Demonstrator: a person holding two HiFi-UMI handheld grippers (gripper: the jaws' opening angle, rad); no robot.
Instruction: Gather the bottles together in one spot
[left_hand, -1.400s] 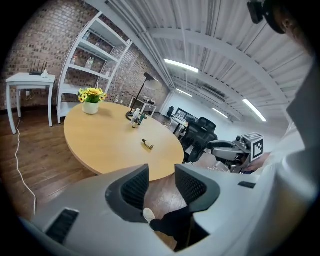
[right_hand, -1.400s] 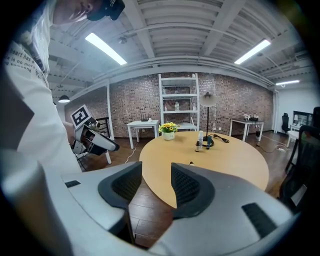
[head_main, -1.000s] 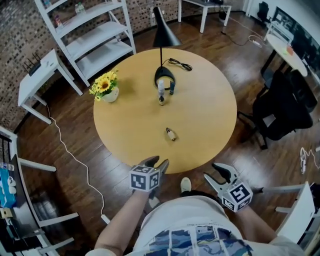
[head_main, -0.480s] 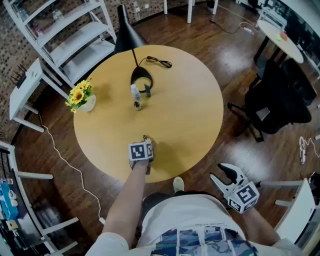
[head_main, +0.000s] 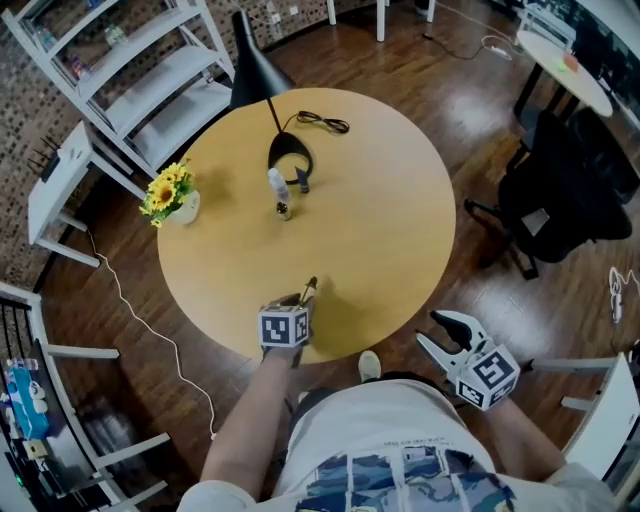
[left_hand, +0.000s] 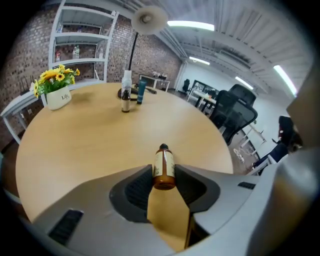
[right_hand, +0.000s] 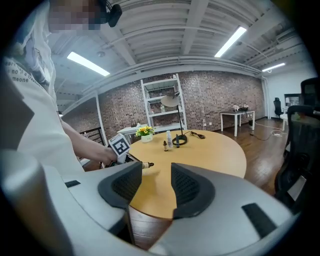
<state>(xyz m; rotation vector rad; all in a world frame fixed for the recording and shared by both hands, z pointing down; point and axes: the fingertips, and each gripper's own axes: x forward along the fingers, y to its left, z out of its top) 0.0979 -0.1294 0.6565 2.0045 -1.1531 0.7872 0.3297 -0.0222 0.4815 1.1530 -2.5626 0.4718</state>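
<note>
A small amber bottle (left_hand: 163, 167) with a black cap lies between my left gripper's (left_hand: 164, 176) pads near the round table's front edge (head_main: 230, 335). Those jaws have just been closing and now press on the bottle, whose cap end sticks out ahead (head_main: 311, 288). Far across the table, by the lamp base (head_main: 290, 157), stand a white bottle (head_main: 277, 183), a tiny amber bottle (head_main: 285, 209) and a dark tube (head_main: 302, 183). My right gripper (head_main: 438, 334) hangs open and empty off the table's near right edge.
A pot of yellow flowers (head_main: 170, 192) stands at the table's left. A black cable (head_main: 320, 123) lies behind the lamp. White shelves (head_main: 130, 70) stand at the back left, and an office chair (head_main: 565, 205) is to the right.
My left gripper reached forward and down onto the table to the lying amber bottle, then closed on it. The right gripper drifted slightly and stayed open.
</note>
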